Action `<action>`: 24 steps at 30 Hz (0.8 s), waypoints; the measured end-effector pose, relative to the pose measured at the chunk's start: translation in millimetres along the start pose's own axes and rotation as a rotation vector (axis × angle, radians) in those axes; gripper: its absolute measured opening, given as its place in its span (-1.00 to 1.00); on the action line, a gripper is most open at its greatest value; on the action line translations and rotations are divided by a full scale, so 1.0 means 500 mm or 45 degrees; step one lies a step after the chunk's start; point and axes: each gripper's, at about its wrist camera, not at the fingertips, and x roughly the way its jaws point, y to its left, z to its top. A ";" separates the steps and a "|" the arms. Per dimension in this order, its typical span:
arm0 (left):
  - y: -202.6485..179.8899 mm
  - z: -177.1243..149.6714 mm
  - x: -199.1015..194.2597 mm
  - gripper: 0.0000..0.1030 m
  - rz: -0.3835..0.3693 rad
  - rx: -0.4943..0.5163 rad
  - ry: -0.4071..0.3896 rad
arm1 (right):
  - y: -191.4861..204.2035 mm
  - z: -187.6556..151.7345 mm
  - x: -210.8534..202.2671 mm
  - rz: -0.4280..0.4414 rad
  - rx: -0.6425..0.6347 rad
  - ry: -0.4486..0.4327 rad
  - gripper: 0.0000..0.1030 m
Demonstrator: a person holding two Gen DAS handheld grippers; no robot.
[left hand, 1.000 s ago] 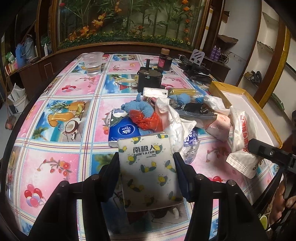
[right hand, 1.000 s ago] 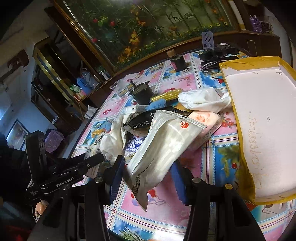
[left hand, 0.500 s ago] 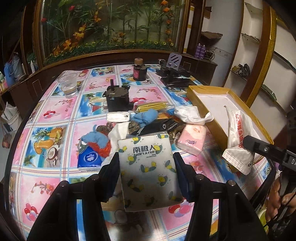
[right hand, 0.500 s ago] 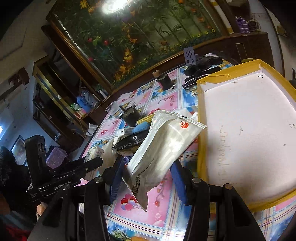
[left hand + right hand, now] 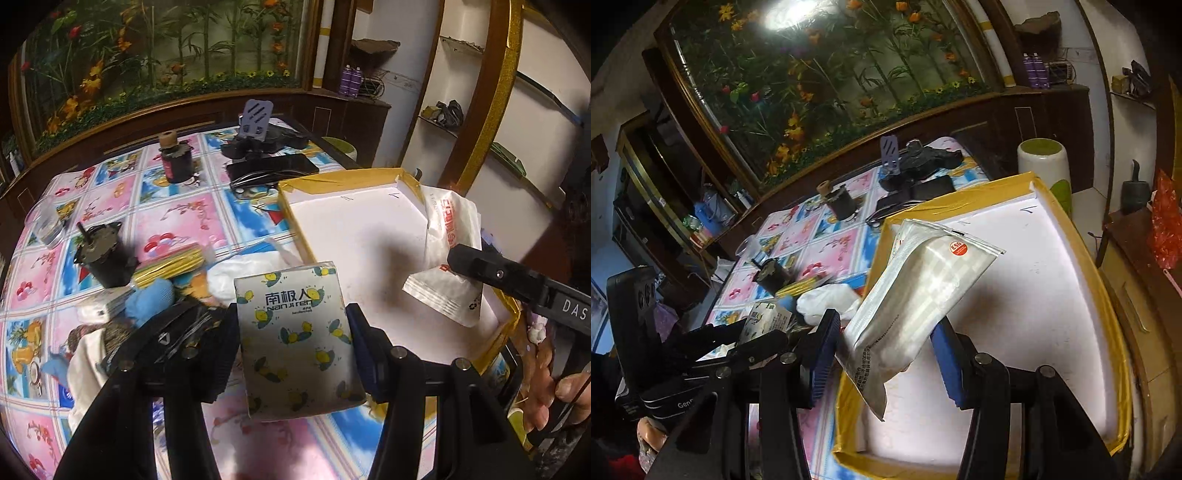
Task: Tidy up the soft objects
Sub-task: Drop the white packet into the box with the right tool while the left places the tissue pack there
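My left gripper (image 5: 293,332) is shut on a white tissue pack with yellow lemons (image 5: 295,339), held above the table at the near left edge of the yellow-rimmed white tray (image 5: 354,236). My right gripper (image 5: 884,354) is shut on a long white plastic packet with a red sticker (image 5: 916,291), held over the tray (image 5: 1027,280). That packet also shows in the left wrist view (image 5: 448,254), over the tray's right side. The left gripper with its tissue pack (image 5: 764,317) shows at the left of the right wrist view.
On the patterned tablecloth (image 5: 177,218) lie a pile of soft items: a blue plush (image 5: 149,297), a white cloth (image 5: 243,271), a yellow pack (image 5: 168,266). A black motor (image 5: 105,258), a dark jar (image 5: 177,162), a phone stand and cables (image 5: 266,151) stand farther back.
Both grippers have swung right with their loads, from above the pile to the tray. The white packet now hangs over the tray's inside.
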 end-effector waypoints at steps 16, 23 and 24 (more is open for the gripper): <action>-0.082 0.167 0.268 0.06 0.022 -0.021 0.174 | -0.157 0.156 0.206 -0.196 0.200 0.182 0.04; -0.086 0.163 0.298 0.07 0.029 -0.039 0.151 | -0.163 0.169 0.263 -0.262 0.236 0.169 0.05; -0.088 0.160 0.297 0.07 0.032 -0.038 0.137 | -0.159 0.166 0.264 -0.258 0.238 0.162 0.05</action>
